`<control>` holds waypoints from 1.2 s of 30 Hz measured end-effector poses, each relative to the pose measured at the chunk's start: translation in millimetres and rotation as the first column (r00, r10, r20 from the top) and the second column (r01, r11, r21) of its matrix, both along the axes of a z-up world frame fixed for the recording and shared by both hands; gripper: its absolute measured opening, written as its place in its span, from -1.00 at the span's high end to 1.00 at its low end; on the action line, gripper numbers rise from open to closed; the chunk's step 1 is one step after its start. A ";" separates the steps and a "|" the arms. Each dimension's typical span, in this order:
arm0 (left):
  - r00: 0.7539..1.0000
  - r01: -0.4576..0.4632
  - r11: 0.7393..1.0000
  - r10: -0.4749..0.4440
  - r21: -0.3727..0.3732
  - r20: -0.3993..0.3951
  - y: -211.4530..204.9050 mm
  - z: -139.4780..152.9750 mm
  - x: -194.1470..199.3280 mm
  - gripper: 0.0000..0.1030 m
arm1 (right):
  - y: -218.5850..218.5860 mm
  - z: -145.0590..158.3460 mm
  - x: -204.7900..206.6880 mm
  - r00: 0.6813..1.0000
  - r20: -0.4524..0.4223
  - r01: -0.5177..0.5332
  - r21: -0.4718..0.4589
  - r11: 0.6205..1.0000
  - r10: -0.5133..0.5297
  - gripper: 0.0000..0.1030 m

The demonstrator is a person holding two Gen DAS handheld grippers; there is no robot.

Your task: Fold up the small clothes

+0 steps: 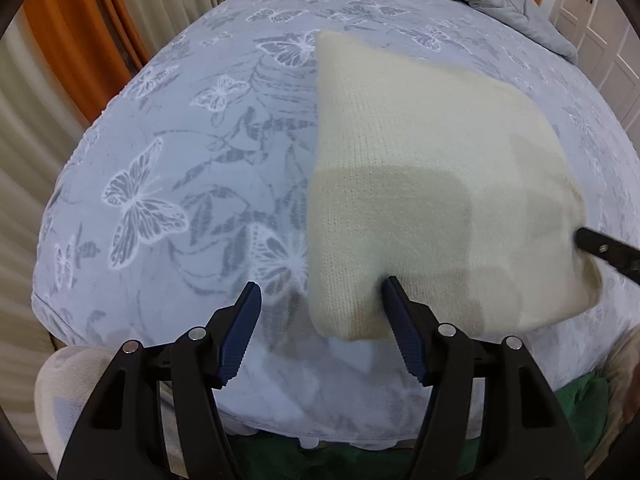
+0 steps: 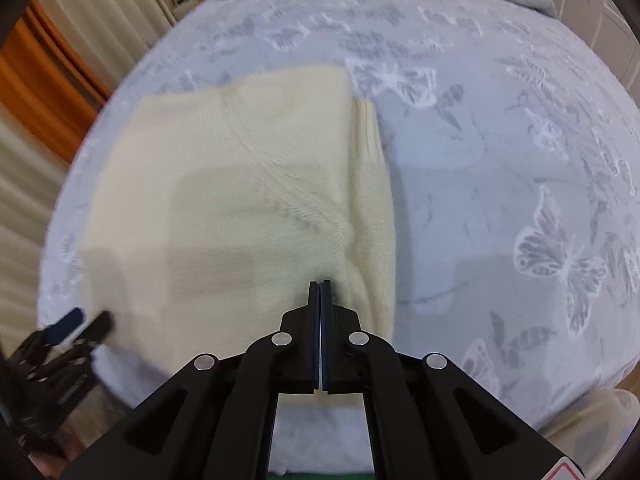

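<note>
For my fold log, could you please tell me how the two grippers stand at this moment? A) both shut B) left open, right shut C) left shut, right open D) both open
B: the left gripper has its fingers spread wide at the sweater's near edge, while the right gripper has its fingers pressed together.

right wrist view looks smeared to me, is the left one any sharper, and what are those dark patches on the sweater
Right wrist view: motion blur smears the cream sweater and the left gripper. Left wrist view: sharper, knit texture and butterfly bedspread read clearly; only the right gripper blurs. Dark patches in both are shadows. Fisheye bulges the bed.
</note>
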State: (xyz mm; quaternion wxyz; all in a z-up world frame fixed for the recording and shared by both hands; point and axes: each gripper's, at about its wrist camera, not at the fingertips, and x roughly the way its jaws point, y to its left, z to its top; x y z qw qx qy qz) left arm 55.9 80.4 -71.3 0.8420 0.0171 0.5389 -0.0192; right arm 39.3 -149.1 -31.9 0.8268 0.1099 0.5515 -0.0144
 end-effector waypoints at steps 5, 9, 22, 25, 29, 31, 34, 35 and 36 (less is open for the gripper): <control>1.000 0.021 1.000 -0.021 -0.017 0.019 -8.9 15.5 -16.7 -0.16 | -6.0 14.4 -48.3 0.999 0.032 0.014 0.006 1.000 -0.014 1.00; 0.994 0.070 0.997 -0.066 -0.040 0.085 -26.1 30.8 -42.9 -0.23 | -6.3 15.2 -84.3 0.998 0.058 0.025 -0.023 0.999 -0.023 1.00; 0.986 0.007 0.996 0.008 -0.089 0.166 -9.8 57.2 -17.2 -0.24 | 0.8 38.4 2.0 0.988 0.153 -0.032 0.041 0.999 0.025 1.00; 0.988 0.005 0.999 0.001 -0.038 0.154 -8.8 48.6 12.1 -0.24 | 0.9 9.3 41.6 0.998 0.066 -0.001 0.013 1.000 0.000 1.00; 0.997 0.002 0.999 0.002 -0.045 0.071 -5.2 12.1 38.2 -0.43 | 1.3 -35.4 56.4 1.000 -0.003 -0.010 -0.052 0.999 0.010 1.00; 0.996 -0.018 0.999 0.021 -0.033 0.089 -2.0 8.5 38.3 -0.62 | 6.4 -24.9 55.1 1.000 -0.008 -0.013 -0.069 0.998 0.013 1.00; 0.996 -0.025 0.997 0.030 -0.071 0.078 5.1 15.1 34.0 -0.53 | 4.4 7.8 23.7 0.997 0.072 -0.027 -0.048 0.998 0.031 1.00; 0.996 -0.027 0.994 0.035 -0.105 0.080 8.4 21.8 27.5 -0.53 | 3.1 12.3 13.1 0.996 0.082 -0.025 -0.050 0.998 0.029 0.98; 0.995 -0.028 0.992 0.040 -0.124 0.092 9.8 27.7 18.6 -0.54 | -0.6 17.9 -9.1 0.995 0.100 -0.013 -0.048 0.999 0.017 0.96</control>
